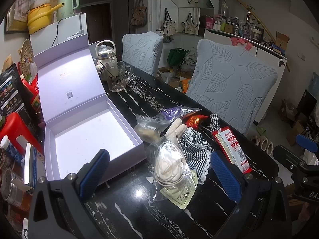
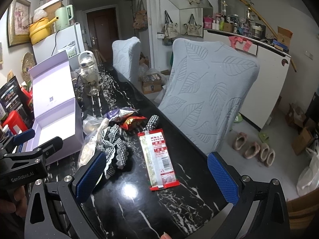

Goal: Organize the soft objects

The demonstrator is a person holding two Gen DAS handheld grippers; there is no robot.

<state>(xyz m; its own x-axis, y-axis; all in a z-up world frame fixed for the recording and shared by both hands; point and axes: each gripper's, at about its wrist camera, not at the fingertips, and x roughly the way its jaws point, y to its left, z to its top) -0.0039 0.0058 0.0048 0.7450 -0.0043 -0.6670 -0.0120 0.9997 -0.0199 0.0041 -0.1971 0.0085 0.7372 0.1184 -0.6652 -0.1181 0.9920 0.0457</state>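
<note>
Both grippers, left and right, are held above the tabletop, jaws apart, nothing gripped.

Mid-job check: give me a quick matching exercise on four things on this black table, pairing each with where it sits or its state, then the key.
Things:
1. pale lilac lidded cardboard box
2. long red-edged snack packet
3. clear plastic bag with a cream plush inside
4. clear glass mug with a handle

Places or states:
A. between the open fingers of the left hand-held gripper
B. standing upright beyond the box, near the far chairs
C. lid raised, nothing inside
D. lying flat, alone, ahead of the right hand-held gripper

Pairs: 1-C, 2-D, 3-A, 4-B
</note>
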